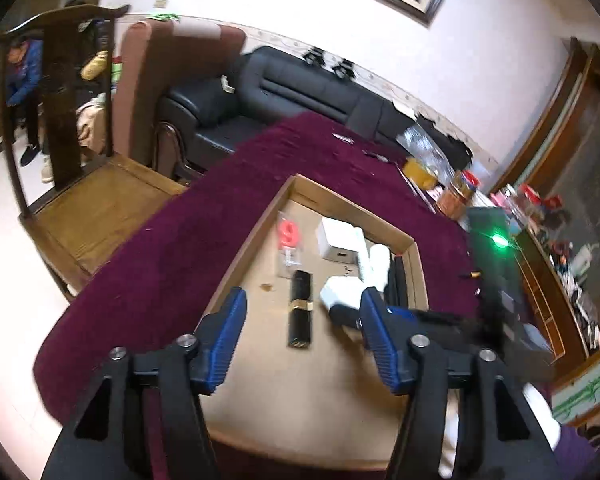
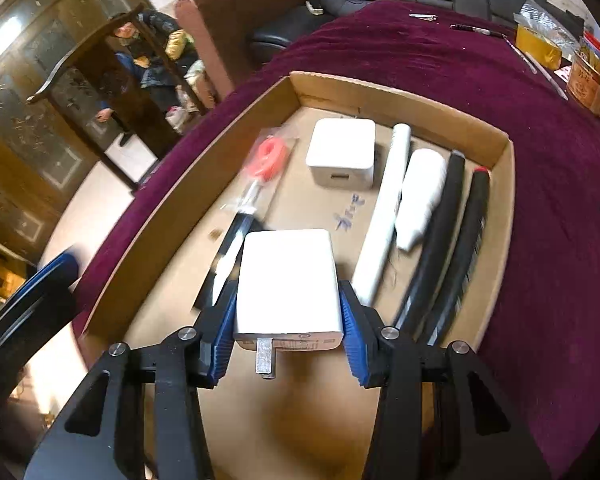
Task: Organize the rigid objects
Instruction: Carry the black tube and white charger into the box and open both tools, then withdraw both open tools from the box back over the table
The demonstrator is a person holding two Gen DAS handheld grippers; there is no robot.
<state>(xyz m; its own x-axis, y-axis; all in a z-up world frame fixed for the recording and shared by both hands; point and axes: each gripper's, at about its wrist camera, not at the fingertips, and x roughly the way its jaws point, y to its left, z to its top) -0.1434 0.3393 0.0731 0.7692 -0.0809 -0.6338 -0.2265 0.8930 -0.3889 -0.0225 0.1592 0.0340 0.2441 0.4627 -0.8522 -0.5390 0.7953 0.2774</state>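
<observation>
Nearest in the right wrist view, the right gripper [image 2: 286, 320] pinches a white rectangular plastic charger block [image 2: 286, 280], its blue ribbed pads pressed to the block's two long sides and the metal prongs [image 2: 265, 356] pointing back toward the camera. The block hangs over the near end of a shallow brown cardboard tray [image 2: 496, 240] that sits on a dark purple plush tablecloth [image 2: 540, 160].

In the left wrist view the left gripper [image 1: 302, 320] stands spread over the same tray [image 1: 244, 248] with nothing between its pads. Just beyond them a slim black stick with a gold band [image 1: 300, 308] lies flat on the tray floor.

Farther in, along the tray's right side, lie two long black rods [image 2: 448, 216] (one tipped red), then a white tube [image 2: 384, 208] and a stack of white cups [image 2: 420, 196], all roughly parallel and close together. A second white square charger [image 2: 342, 152] rests near the far wall, and left of it a clear packet holding an orange coil [image 2: 270, 160].

Beyond the tray, a pen [image 2: 476, 30] and a small metal tool [image 2: 422, 17] lie on the cloth, with jars and a yellow packet [image 2: 536, 48] at the far right. Behind the table stand a black leather sofa [image 1: 284, 80] and a dark wooden chair [image 1: 60, 120].
</observation>
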